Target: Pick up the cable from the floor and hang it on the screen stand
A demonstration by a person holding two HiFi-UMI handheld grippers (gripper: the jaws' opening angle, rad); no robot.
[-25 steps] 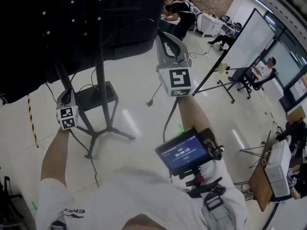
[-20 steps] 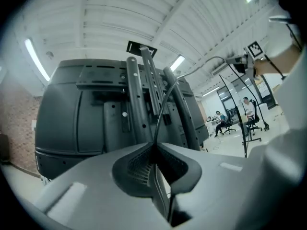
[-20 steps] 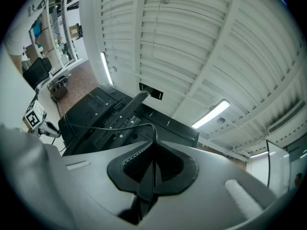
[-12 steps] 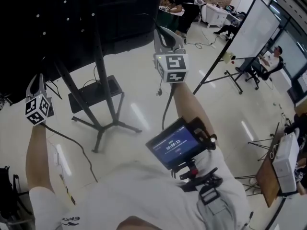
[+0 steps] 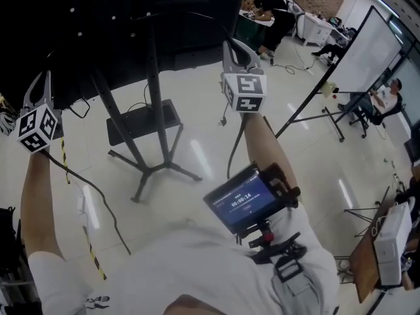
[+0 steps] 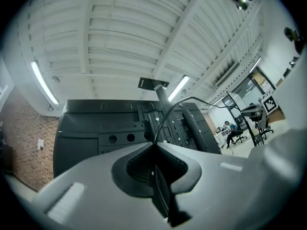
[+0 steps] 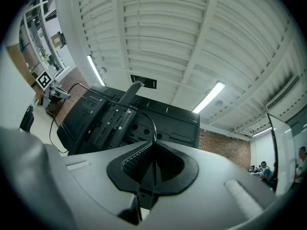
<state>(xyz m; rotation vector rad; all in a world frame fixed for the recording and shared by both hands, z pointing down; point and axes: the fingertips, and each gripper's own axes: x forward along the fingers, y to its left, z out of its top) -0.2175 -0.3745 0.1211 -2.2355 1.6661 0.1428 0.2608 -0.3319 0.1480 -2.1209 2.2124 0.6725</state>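
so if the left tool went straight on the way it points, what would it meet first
Probably the black back panel of the screen, which fills the view straight beyond the left tool; depth is hard to judge. The cable it grips arcs ahead too.

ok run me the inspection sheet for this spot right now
surface: glossy white floor, ceiling lights reflected in it
job's things: black cable lifted, one stretch sagging to the floor; screen stand carries a dark screen; cable not seen resting on the stand
clutter: yellow-black tape on the floor; black box on the stand base
grippers: left hand-held gripper shut on the cable; right hand-held gripper shut on the cable; both raised towards the screen's back
cables: loose lead on the far floor
surroundings: whiteboard on an easel, people at far desks
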